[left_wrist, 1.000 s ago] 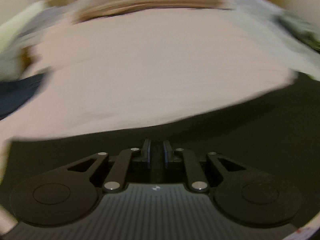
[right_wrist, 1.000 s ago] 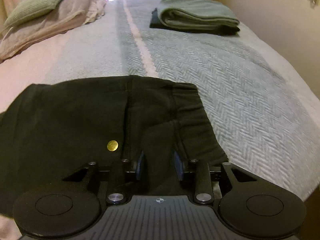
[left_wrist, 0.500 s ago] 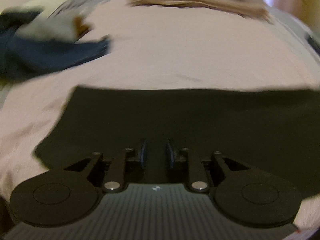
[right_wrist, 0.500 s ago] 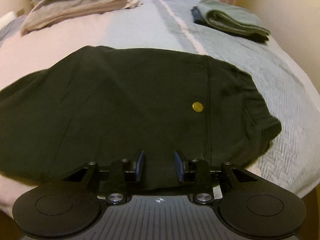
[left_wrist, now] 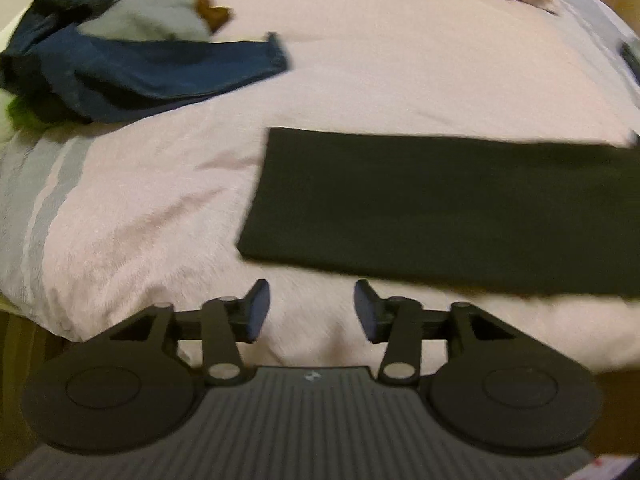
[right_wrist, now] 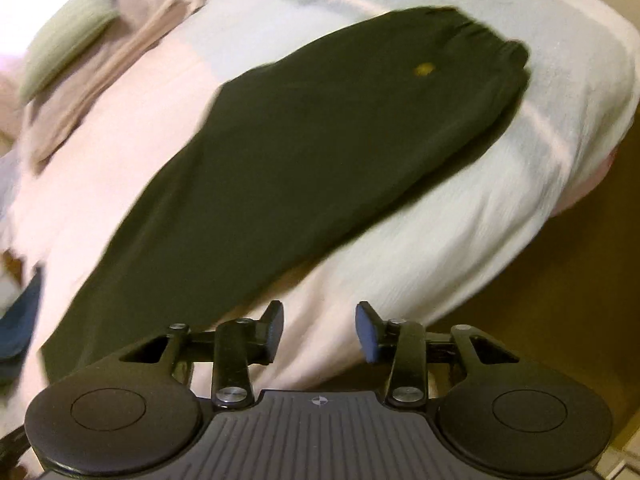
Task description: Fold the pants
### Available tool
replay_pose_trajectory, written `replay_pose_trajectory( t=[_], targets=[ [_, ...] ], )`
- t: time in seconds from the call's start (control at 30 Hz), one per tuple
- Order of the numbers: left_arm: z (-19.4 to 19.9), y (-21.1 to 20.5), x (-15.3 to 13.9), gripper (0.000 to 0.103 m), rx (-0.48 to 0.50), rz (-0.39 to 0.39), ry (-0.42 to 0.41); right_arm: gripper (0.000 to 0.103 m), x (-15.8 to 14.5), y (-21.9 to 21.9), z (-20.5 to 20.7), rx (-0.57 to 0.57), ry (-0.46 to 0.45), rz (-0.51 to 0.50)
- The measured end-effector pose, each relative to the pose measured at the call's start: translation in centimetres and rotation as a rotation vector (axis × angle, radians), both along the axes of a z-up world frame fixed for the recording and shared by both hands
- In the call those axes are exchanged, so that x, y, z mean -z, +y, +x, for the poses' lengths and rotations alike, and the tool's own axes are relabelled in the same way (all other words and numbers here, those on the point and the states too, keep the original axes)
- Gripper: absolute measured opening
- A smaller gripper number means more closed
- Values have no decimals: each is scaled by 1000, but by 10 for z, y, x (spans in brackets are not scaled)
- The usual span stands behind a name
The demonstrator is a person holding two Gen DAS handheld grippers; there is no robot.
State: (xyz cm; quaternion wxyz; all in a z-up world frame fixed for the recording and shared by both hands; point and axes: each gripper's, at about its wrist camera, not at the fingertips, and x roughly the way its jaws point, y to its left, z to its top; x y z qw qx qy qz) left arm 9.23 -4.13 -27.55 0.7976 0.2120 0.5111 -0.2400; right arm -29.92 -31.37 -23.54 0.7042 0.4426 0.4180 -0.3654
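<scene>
Bed (left_wrist: 360,80): the big one here, a pale pink cover filling the left wrist view, grey stripes running off at nine o'clock; in the right wrist view the cover turns light grey toward three o'clock.
Pants (right_wrist: 304,152): black, flat on the bed, stretched on a slant from the waist at one o'clock down to the leg end at eight o'clock in the right wrist view; a small gold button shows near the waist. In the left wrist view the leg end (left_wrist: 440,208) lies as a dark band from centre out to three o'clock.
Blue garment (left_wrist: 140,68): crumpled at ten o'clock in the left view, well apart from the pants.
Pillows (right_wrist: 68,40): green on beige, stacked at ten o'clock in the right view.
Left gripper (left_wrist: 312,312): jaws have just been opening and stand apart, nothing between them, just short of the pants' near edge, over bare cover.
Right gripper (right_wrist: 319,332): jaws have just been opening too, apart and empty, bare cover between them, the pants just off to the eight o'clock side.
</scene>
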Motion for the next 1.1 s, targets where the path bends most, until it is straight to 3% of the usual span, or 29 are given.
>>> replay_pose_trajectory(
  t=[0.13, 0.2, 0.33, 0.43, 0.63, 0.73, 0.83, 1.1],
  targets=[
    [-27, -15, -37, 47, 137, 1, 23, 50, -49, 31, 16, -79, -32, -49],
    [-36, -22, -59, 59, 187, -16, 18, 53, -74, 42, 23, -123, -30, -111],
    [-52, -33, -107, 63, 275, -70, -30, 55, -117, 67, 35, -237, 38, -259],
    [-64, -37, -135, 74, 307, -107, -67, 55, -137, 83, 40, -304, 94, -347],
    [-91, -42, -161, 77, 326, -128, -83, 55, -143, 91, 31, -362, 132, -380],
    [-110, -46, -167, 86, 332, -127, -109, 55, -140, 82, 18, -376, 105, -354],
    [-131, -52, -173, 87, 314, -132, -130, 55, -141, 68, 0, -374, 89, -322],
    [-187, -79, -187, 87, 241, -162, -95, 55, -155, 39, -51, -432, 73, -305]
  ],
)
